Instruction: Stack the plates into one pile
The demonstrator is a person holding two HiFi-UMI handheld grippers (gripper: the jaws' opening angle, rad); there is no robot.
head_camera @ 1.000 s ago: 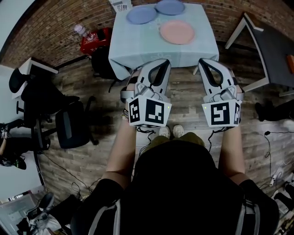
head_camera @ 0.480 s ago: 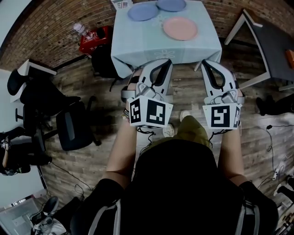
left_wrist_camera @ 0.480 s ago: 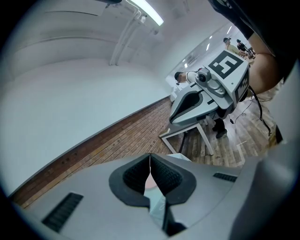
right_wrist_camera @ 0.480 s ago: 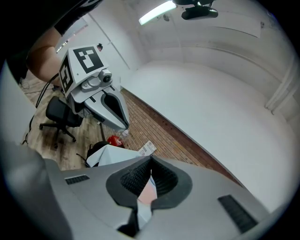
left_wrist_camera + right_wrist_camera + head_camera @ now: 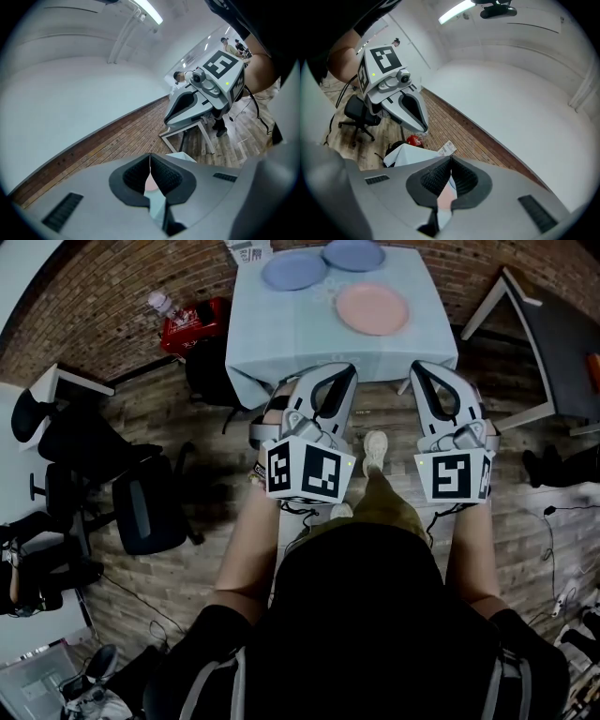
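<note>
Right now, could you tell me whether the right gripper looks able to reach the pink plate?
Probably not yet. The right gripper, jaws shut, seems held short of the table, and the pink plate lies further in on it. Nothing stands between them, though.

3 plates [image 5: 372, 308] sep. on table [image 5: 291, 334]; chairs [image 5: 150, 512] L of it.

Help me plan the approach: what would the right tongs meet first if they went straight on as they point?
Probably the pink plate on the table: it shows just past the shut right tongs. Nothing stands between, though depth is unclear.
</note>
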